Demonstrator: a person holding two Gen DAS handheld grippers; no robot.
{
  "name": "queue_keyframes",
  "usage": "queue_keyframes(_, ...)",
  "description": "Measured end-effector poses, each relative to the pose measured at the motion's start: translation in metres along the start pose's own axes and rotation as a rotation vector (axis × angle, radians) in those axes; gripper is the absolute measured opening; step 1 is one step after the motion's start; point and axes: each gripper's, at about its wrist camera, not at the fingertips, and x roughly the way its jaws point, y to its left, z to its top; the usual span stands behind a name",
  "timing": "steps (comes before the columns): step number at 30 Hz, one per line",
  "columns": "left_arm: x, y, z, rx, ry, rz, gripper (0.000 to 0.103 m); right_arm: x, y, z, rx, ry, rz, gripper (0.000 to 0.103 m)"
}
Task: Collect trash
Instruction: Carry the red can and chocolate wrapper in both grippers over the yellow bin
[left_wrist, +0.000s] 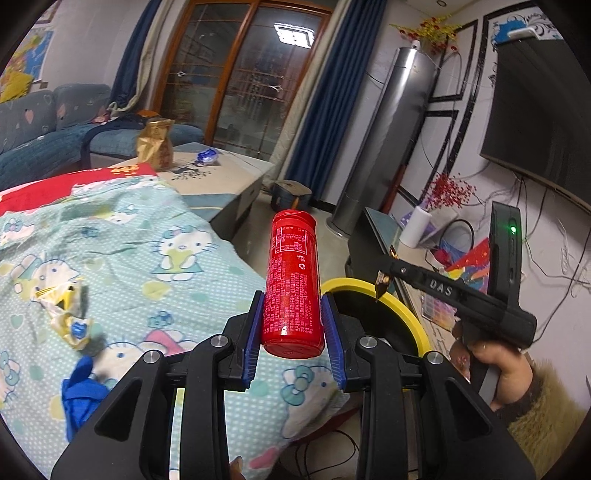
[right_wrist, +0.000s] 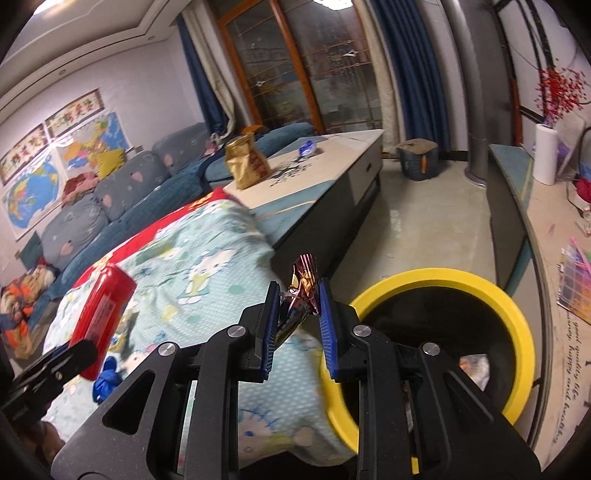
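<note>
Two grippers loaded, left gripper (left_wrist: 293, 317) fingers clamped on red can (left_wrist: 291, 280) past the blanket (left_wrist: 122, 236) edge, right gripper (right_wrist: 297, 314) fingers pinching crumpled foil wrapper (right_wrist: 303, 286) (beside yellow-rimmed bin (right_wrist: 517, 321)), open floor (right_wrist: 424, 229) beyond.

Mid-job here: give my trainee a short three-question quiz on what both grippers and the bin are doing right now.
1. True or false: the left gripper is shut on a red can.
2. What does the right gripper hold?
A. crumpled foil wrapper
B. paper roll
C. blue cloth
3. What colour is the rim of the trash bin beside the cartoon-print blanket?

Key: 1 true; 2 A; 3 yellow.
</note>
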Motion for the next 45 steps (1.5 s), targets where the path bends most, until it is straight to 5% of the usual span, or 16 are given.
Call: queue_keyframes(45,0.145,-0.099,-0.044,0.198,0.264,-0.151,0.03,0.012,-0.143,-0.021,0.269,0.042,-0.223,0.016)
